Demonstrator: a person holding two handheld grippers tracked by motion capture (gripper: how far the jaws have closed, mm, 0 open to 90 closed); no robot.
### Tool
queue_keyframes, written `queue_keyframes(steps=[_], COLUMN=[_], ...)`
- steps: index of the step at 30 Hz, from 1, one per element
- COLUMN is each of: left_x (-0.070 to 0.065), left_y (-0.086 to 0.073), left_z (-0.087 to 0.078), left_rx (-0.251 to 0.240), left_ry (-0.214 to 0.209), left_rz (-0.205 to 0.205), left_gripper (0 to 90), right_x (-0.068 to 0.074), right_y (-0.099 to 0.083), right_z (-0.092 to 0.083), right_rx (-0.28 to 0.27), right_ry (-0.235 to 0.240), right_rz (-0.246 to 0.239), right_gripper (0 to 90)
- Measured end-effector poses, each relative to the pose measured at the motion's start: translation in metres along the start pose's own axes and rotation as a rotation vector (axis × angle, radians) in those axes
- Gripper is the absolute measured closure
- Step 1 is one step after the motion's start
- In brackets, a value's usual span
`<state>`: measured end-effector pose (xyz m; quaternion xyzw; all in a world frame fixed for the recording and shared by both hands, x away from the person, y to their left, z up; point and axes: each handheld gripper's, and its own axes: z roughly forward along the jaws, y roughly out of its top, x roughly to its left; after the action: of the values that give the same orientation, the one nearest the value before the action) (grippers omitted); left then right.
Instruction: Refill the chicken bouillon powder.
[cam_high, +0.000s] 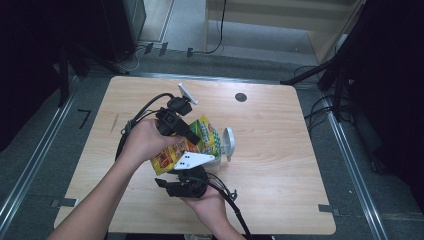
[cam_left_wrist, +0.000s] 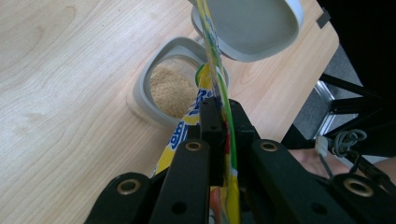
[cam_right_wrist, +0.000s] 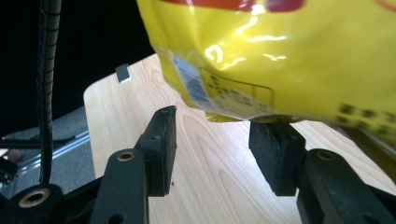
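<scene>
Two grippers on one snack bag, and it looks to me like you're right in the pouring step. The left gripper (cam_left_wrist: 217, 135) has its jaws clamped on the edge of the yellow and green bag (cam_high: 192, 145), holding it tilted over the grey container (cam_left_wrist: 144, 91), which sits on the wooden table (cam_high: 280, 135) with its hinged lid (cam_left_wrist: 261, 28) flipped up. In the left gripper view you can see tan granules (cam_left_wrist: 170, 91) already sitting in the container, and the bag edge hangs right above the opening.

The right gripper (cam_right_wrist: 212, 140) is a different story: its jaws stand wide apart under the bottom of the bag, with the far pad just touching or nearly touching the yellow film, and nothing is pinched between them. So it's released, more propping than gripping.

My guess for the next move: you need that lower end lifted so the contents slide toward the mouth. Either close the right jaws on the bottom corner or keep nudging it up from below, while keeping the left grip steady over the opening. I can't tell how much is left inside the bag, so tip it slowly or you may spill past the rim.
</scene>
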<state>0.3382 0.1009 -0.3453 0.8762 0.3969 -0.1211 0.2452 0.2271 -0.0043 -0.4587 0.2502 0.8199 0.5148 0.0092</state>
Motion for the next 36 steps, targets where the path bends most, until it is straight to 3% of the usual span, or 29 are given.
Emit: queue_keyframes(steps=[18, 28, 36], left_x=[0.012, 0.02, 0.023], left_y=[-0.037, -0.053, -0.066], left_z=[-0.006, -0.006, -0.01], left_rx=[-0.109, -0.152, -0.219], left_ry=[-0.043, -0.066, -0.073], left_rz=[0.009, 0.008, 0.038], left_gripper=[89.3, 88.7, 90.0], right_x=[-0.008, -0.012, -0.022], right_y=[-0.012, -0.017, -0.018], right_z=[-0.017, -0.038, -0.055], right_rx=[0.025, 0.027, 0.035], right_ry=[-0.023, -0.016, -0.019], right_rz=[-0.06, -0.069, -0.048], right_gripper=[51.5, 51.8, 53.1])
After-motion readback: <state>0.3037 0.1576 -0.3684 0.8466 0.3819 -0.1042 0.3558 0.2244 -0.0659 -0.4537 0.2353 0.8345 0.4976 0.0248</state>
